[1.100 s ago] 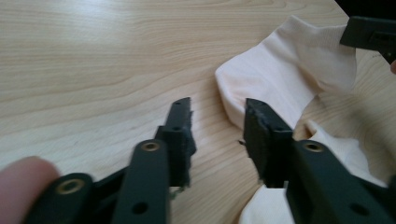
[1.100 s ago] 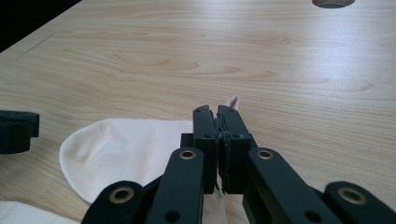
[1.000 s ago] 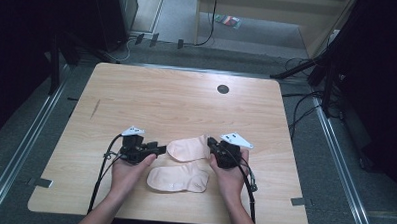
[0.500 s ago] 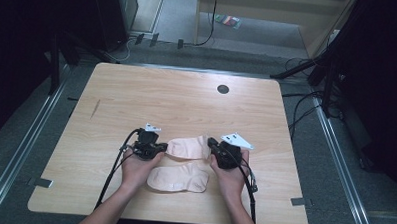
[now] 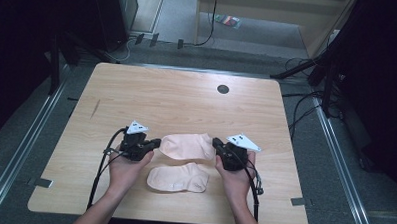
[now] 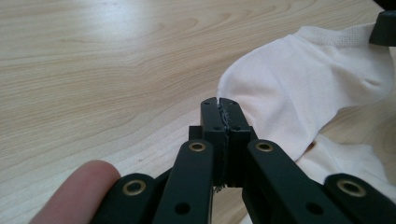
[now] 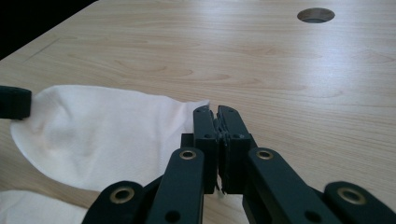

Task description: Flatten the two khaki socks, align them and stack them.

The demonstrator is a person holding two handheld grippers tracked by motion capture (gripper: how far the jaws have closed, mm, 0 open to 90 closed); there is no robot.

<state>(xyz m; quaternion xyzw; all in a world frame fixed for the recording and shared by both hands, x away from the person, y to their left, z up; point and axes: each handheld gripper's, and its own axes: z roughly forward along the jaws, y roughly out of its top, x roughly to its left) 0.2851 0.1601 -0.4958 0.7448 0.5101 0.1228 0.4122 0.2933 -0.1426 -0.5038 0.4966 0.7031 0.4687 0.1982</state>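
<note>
Left hand-held gripper point(image 5: 154, 142) and right hand-held gripper point(image 5: 217, 143) each pinch the upper sock's point(image 5: 188, 145) ends.

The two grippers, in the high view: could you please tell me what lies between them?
The upper sock spans from the left gripper to the right gripper.

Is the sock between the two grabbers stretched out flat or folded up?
Spread out. The upper sock lies in one flat layer, with the left gripper pinching its toe and the right gripper its cuff.
</note>
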